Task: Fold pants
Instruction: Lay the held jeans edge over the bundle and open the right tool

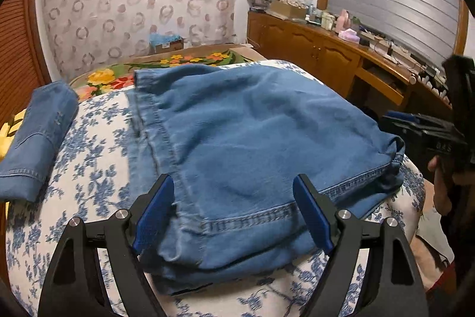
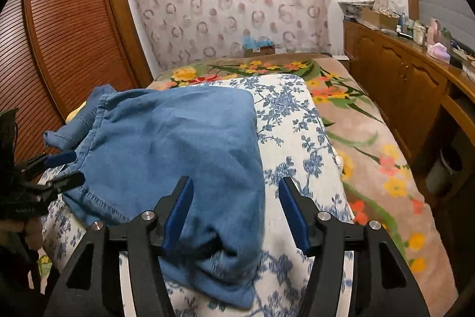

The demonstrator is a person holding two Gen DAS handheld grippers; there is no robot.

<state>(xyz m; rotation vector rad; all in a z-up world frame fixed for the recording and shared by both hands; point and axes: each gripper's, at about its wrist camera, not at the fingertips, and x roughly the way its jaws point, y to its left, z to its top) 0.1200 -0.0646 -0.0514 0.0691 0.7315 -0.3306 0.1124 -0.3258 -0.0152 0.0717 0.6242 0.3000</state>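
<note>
While your left gripper [image 1: 234, 213] stands open over the hemmed edge of the folded blue denim pants [image 1: 252, 132] on the blue-flowered white bedspread [image 1: 98, 138], your right gripper [image 2: 236, 210] stands open too, pads clear of the pants' corner.

You've bare floral sheet [image 2: 299, 138] to the right of the pants [image 2: 178, 138]; 2nd folded denim [image 1: 35, 138] blocks left, cabinet [image 2: 400, 85] hems in far right.
</note>
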